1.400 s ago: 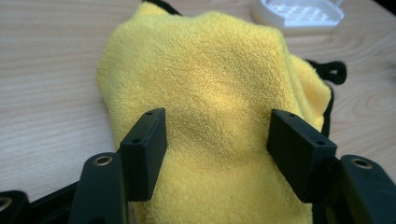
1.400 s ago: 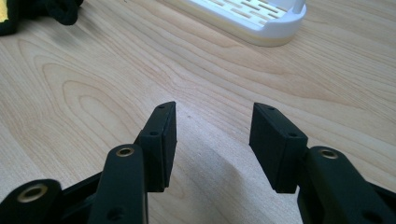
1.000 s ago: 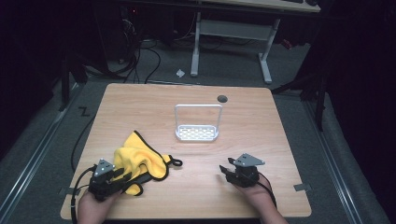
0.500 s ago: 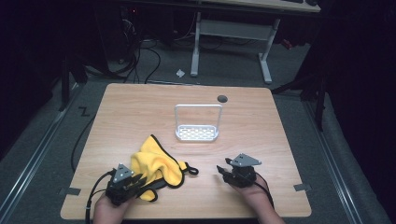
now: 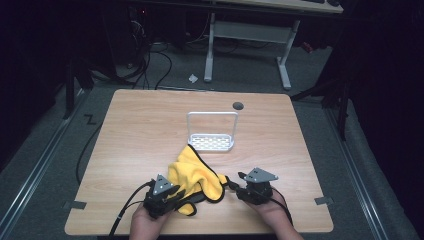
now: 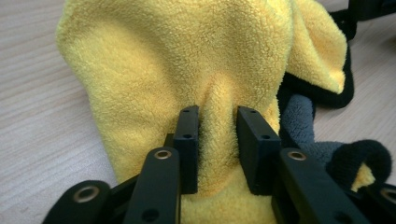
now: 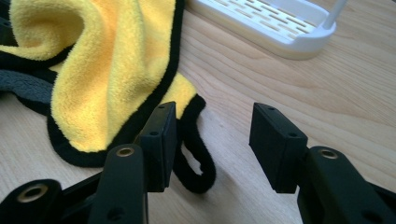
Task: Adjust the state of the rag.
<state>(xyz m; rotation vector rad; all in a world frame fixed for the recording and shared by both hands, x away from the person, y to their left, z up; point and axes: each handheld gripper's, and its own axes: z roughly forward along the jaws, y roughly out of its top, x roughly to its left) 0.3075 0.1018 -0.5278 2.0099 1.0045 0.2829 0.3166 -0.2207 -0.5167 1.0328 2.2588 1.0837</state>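
yellow cloth [image 5: 194,176] bunched at near table [image 5: 130,130] edge, short of white rack [image 5: 211,142]. left gripper [image 6: 218,140] clamped on fold of pile. right gripper [image 7: 212,140] spread wide, black hanging loop [image 7: 196,154] just beside one jaw (not between). shift sideways to centre loop, then close; avoid dragging.

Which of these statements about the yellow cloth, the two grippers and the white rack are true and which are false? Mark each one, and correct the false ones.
1. The left gripper pinches a fold of the yellow cloth. True.
2. The right gripper is shut on the cloth's black loop. False: its jaws stand open.
3. The white rack holds the cloth. False: the cloth lies on the table.
4. The cloth has a black edge. True.
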